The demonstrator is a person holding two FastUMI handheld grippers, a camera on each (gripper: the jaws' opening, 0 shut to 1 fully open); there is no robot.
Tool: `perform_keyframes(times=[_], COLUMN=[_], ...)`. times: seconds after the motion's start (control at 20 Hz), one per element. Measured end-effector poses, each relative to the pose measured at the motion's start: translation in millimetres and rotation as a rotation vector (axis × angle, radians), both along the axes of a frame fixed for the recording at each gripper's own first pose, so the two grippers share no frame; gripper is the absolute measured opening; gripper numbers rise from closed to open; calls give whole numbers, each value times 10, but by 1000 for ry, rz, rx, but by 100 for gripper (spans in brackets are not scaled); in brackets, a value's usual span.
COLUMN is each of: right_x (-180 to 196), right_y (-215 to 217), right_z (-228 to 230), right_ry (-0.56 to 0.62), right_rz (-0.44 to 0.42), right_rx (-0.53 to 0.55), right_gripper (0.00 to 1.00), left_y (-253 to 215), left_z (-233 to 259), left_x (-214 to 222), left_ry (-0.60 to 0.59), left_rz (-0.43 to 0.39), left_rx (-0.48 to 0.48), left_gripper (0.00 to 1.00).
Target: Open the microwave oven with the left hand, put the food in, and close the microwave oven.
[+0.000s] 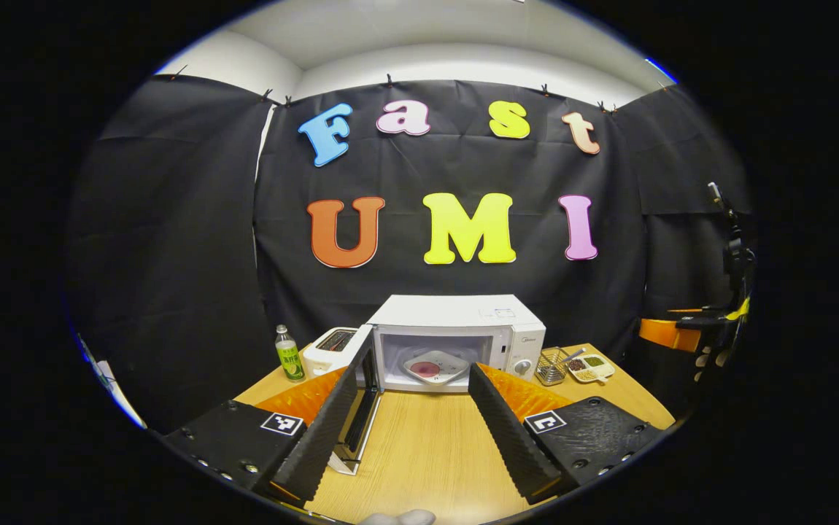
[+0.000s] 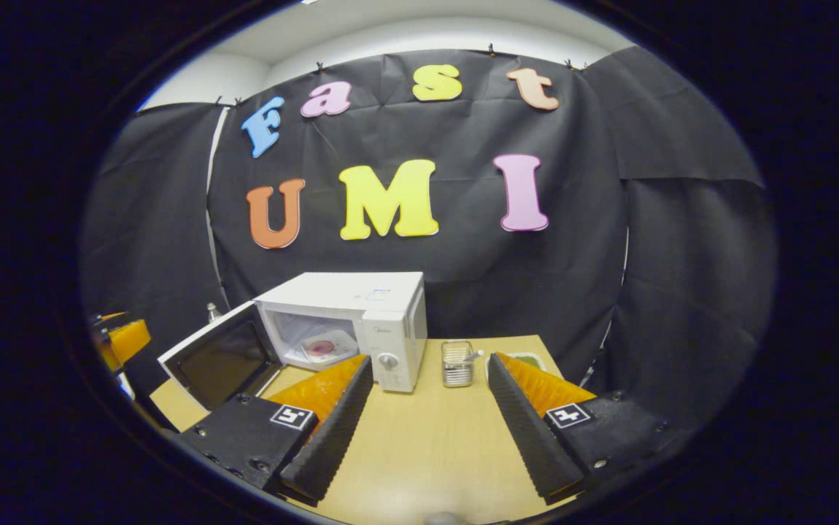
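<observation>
Item: microwave oven (image 1: 463, 332) stood on the tabletop (image 1: 427, 445), door (image 1: 365, 379) swung open, plated food (image 1: 430, 368) inside; your left gripper (image 1: 408, 430) and right gripper (image 2: 427, 419) were both released, so push the light, rigid door's free edge.

A white boxy microwave oven (image 1: 456, 321) stands with its dark-windowed, white-framed door (image 2: 219, 357) swung open, and inside it a pale plate holding something pink-red (image 1: 430, 368) rests on the whitish floor. The light wooden table top (image 1: 427, 445) shows a fine straight grain, and on it are a clear green-labelled bottle with a white cap (image 1: 289, 354), a white toaster with dark slots (image 1: 330, 345) and a silvery wire-mesh basket (image 2: 457, 364). A pale divided tray (image 1: 592, 368) carries green, tan and dark reddish portions.
</observation>
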State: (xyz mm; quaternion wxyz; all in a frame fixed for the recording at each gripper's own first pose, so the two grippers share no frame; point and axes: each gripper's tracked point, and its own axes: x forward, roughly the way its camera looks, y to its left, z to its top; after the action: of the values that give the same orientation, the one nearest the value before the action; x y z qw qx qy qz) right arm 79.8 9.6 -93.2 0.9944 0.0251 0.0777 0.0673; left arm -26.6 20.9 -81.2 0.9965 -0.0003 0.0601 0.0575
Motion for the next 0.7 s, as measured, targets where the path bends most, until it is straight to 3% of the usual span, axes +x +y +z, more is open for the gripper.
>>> perform_keyframes(times=[0.05,0.1,0.15,0.2,0.25,0.3,0.35,0.45,0.5,0.6,0.65,0.7], right_x=[-40,-111,-125,-146,-153,-149,-145,-146,-144,-154,-147,-141], right_y=[-60,-139,-172,-180,-182,-178,-180,-196,-194,-176,-178,-196], right_z=[26,-6,-12,2,13,10,20,47,24,-24,-37,-48], right_ry=[-15,-18,-22,-24,-23,-24,-26,-36,-27,-4,5,10], right_rz=[-1,-5,-6,-3,2,9,15,19,22,35,38,39], right_rx=[-13,-19,-13,3,18,20,17,11,10,33,43,48], right_gripper=[92,100,92,92,100,100,92,92,100,100,92,92], left_y=[-23,-43,-80,-92,-165,-139,-81,81,42,112,216,323], left_z=[4,29,54,72,65,53,63,147,146,64,53,27], left_x=[-14,-27,-33,-39,-40,-48,-49,-67,-46,-94,-109,-138], left_ry=[0,-2,-4,-5,3,12,11,-37,-48,-35,-31,-27], left_rz=[2,3,-1,-5,-25,-21,0,53,35,56,74,99], left_rx=[8,13,14,15,9,7,14,14,-13,-34,-28,-16], left_gripper=[94,94,94,94,94,100,52,18,1,0,0,0])
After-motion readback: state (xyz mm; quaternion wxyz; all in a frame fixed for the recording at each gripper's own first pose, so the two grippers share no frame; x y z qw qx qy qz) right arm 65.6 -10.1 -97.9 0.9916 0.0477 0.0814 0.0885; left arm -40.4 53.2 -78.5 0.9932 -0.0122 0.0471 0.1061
